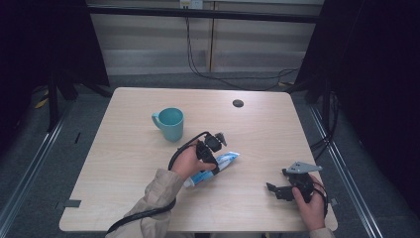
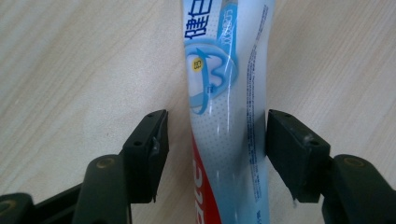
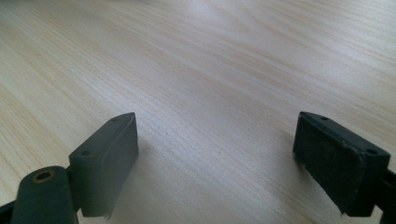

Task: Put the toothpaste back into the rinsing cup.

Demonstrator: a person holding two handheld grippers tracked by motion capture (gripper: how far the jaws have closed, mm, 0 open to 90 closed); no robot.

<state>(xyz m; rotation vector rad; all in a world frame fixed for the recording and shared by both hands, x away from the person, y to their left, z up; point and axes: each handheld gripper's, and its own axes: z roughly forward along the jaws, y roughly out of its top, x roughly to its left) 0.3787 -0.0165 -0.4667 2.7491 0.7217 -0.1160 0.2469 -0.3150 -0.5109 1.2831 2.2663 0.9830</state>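
Right gripper (image 1: 280, 190) held near the table's (image 1: 124, 148) front edge, jaws spread over bare wood, left gripper (image 2: 217, 140) set astride the toothpaste tube (image 2: 229, 116) lying flat mid-table, one pad touching, the other just clear, not yet pinched, teal mug (image 1: 169, 124) noted beyond.

A white and pale-blue toothpaste tube (image 2: 229, 116), red-banded with a blue swirl emblem, lies on a light woodgrain table (image 1: 124, 163); at its eleven o'clock, a teal mug (image 1: 170, 123). Both grippers' jaws are black.
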